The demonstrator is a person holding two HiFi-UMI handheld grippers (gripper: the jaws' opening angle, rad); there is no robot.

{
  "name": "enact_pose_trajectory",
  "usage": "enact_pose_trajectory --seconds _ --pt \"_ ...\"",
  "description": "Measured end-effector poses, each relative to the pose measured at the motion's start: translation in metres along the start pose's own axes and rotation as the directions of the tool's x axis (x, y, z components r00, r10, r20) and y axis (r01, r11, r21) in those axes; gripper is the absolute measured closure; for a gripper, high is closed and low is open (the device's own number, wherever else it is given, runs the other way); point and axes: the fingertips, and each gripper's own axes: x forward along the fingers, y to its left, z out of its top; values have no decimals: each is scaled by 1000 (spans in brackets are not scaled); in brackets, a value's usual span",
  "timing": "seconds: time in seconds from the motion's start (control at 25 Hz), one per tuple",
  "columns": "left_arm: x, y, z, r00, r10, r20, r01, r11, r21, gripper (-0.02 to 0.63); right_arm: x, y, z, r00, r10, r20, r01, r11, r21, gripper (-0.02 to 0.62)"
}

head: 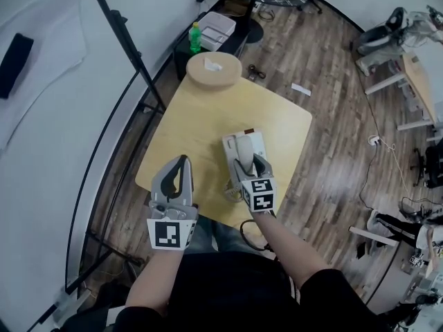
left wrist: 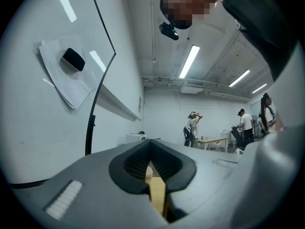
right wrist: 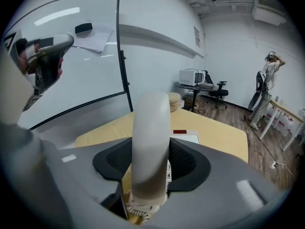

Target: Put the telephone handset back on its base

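A white telephone base lies in the middle of the light wooden table. My right gripper is shut on the white handset, which arches up between its jaws over the base's keypad side. In the head view the handset lies along the base's left side. A coiled cord hangs at the handset's near end. My left gripper hovers over the table's near left part, shut on nothing, with table wood showing behind its jaws.
A round wooden disc with a white scrap sits at the table's far edge. A green bottle stands beyond it. A black stand pole and a whiteboard border the left. People stand far off.
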Motion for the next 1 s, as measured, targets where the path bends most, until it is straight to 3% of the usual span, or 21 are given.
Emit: enact_pose_trajectory --seconds 0.4,1.0 --pt "-7 0 -18 999 4 -34 -4 1000 -18 606 40 4 -30 989 3 -149 -3 1000 -2 365" --pt "-16 7 -26 999 -5 -47 4 1000 -17 606 63 6 -49 975 -38 -218 50 997 51 367"
